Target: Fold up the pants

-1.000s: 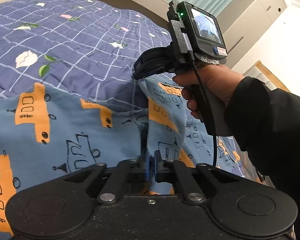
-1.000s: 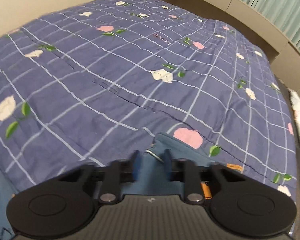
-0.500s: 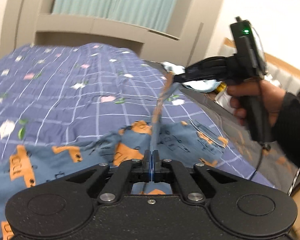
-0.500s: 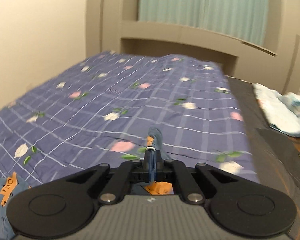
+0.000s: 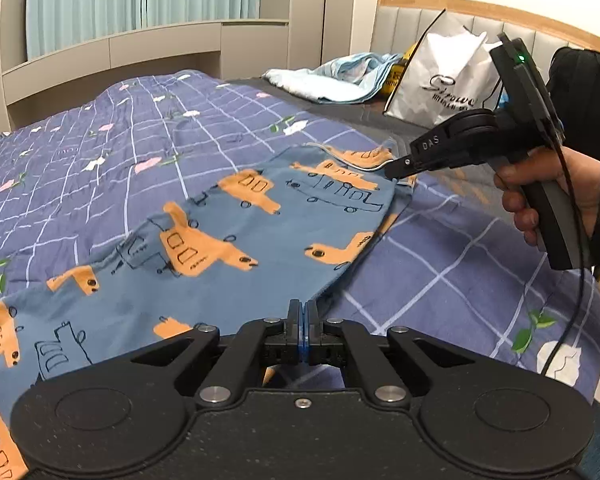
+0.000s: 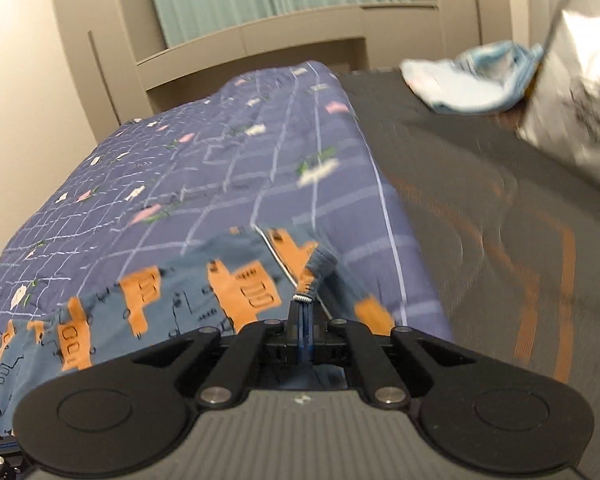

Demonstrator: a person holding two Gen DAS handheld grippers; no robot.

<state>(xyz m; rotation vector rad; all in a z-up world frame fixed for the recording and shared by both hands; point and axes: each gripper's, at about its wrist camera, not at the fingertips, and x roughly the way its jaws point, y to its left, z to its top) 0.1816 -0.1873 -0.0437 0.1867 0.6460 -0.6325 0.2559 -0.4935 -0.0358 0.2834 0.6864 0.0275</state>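
Observation:
The blue pants [image 5: 204, 240] with orange truck prints lie spread over the purple checked quilt [image 5: 100, 128]. My left gripper [image 5: 303, 312] is shut on the near edge of the pants. My right gripper [image 5: 396, 170] is shut on the far corner of the pants, near the waistband, held low over the quilt. In the right wrist view the right gripper [image 6: 302, 312] pinches a bunched blue fold with a white elastic end, and the pants [image 6: 180, 292] trail off to the left.
A white shopping bag [image 5: 448, 80] and a light blue cloth pile [image 5: 340, 80] sit on the dark grey bed cover [image 6: 480, 208] by the headboard. Curtains and a beige ledge stand behind the bed.
Both grippers carried the pants edge over to the right and down. The cloth that hung raised between them now lies flatter over the quilt. The right gripper closed on the cloth a second ago.

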